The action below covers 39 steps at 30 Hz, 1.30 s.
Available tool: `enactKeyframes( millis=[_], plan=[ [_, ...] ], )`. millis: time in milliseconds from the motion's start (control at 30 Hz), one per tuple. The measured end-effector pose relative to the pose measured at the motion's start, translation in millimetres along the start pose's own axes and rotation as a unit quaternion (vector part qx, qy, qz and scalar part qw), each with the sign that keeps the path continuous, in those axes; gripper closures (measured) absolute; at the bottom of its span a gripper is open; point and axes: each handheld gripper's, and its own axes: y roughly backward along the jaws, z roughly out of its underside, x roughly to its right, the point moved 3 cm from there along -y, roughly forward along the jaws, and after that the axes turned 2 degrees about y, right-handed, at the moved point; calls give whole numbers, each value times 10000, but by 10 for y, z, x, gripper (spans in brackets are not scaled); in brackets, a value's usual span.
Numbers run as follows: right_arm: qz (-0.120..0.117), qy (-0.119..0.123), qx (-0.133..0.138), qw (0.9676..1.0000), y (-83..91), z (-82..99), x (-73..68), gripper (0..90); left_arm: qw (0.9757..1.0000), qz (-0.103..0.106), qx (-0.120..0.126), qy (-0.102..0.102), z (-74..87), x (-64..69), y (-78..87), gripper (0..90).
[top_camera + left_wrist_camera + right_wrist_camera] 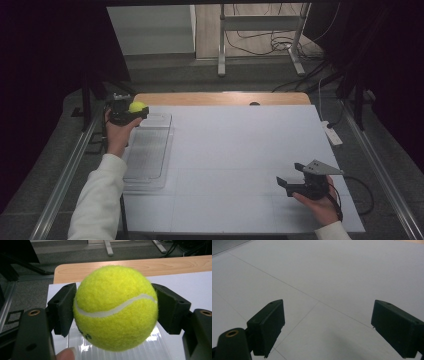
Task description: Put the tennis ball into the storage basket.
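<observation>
Now my left gripper (131, 113) clamps the tennis ball (115, 307) above the clear tray (148, 150); my right gripper (296, 178) hangs with jaws apart over the white table (235, 150).

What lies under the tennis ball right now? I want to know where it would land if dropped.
Under the tennis ball, held between the left gripper's fingers, lies a clear ribbed plastic tray on the white table. The ball hides the tray part directly beneath it.
</observation>
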Motion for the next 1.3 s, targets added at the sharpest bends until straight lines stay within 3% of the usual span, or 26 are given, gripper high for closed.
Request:
enactKeyframes(
  millis=[1300],
  plan=[
    [2, 18, -13, 10000, -1, 1, -3, 122, 9992, -49, -383, 37, 136, -56, -109, 264]
  ],
)
